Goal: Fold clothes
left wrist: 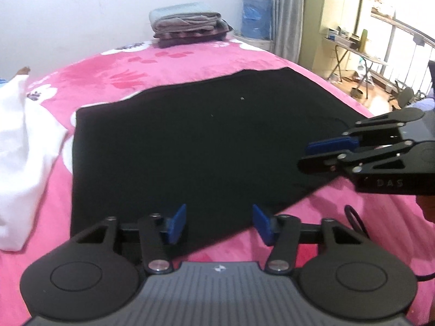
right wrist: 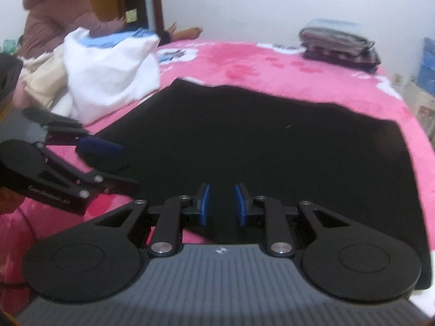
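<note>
My right gripper (left wrist: 312, 154) reads "DAS" on its body; its jaws stand slightly apart, empty. My left gripper (left wrist: 218, 224) is apart, empty too. The black garment (left wrist: 195, 141) lies flat on the pink blanket (left wrist: 168, 65). Folded clothes (left wrist: 187, 23) sit by the white wall (left wrist: 95, 8).

I read "DAS" on the right gripper (left wrist: 310, 154) body behind its fingers; lettering on the left gripper (right wrist: 119, 163) seems too blurred.
</note>
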Demonstrator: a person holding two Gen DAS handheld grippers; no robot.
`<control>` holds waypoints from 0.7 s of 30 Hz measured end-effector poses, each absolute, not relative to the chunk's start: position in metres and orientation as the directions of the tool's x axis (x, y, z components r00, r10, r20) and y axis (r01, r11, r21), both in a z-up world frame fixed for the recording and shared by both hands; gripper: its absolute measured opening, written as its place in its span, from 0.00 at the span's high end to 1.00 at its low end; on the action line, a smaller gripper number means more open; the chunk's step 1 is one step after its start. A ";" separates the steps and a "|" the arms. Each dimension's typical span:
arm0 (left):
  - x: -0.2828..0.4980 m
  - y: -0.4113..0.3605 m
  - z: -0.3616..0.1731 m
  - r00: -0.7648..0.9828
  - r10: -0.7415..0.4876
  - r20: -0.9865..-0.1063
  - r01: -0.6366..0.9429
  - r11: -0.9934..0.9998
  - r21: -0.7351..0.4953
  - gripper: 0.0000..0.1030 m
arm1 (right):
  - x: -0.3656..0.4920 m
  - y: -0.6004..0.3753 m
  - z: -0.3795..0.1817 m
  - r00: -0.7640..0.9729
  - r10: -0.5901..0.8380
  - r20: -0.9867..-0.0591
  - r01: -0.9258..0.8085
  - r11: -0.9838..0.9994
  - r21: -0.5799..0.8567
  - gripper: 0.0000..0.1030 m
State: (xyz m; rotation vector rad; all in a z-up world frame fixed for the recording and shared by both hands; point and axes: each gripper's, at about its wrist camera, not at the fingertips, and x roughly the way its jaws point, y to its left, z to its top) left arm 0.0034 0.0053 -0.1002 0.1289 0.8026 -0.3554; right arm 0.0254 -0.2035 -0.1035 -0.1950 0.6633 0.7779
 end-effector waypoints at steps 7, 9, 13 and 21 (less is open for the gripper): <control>0.002 0.022 -0.111 0.609 -0.220 -0.762 0.320 0.947 -0.018 0.77 | 0.022 -0.190 -0.118 0.478 0.576 -0.663 -0.735 0.675 0.056 0.82; 0.002 0.031 -0.114 0.594 -0.205 -0.778 0.299 0.954 -0.023 0.78 | 0.017 -0.187 -0.127 0.440 0.565 -0.698 -0.757 0.652 0.050 0.83; -0.005 0.043 -0.114 0.592 -0.197 -0.781 0.295 0.955 -0.018 0.78 | 0.000 -0.183 -0.120 0.407 0.589 -0.699 -0.816 0.577 0.011 0.86; -0.007 0.049 -0.112 0.588 -0.196 -0.785 0.299 0.954 -0.015 0.78 | 0.012 -0.150 -0.127 0.444 0.575 -0.687 -0.844 0.526 -0.105 0.92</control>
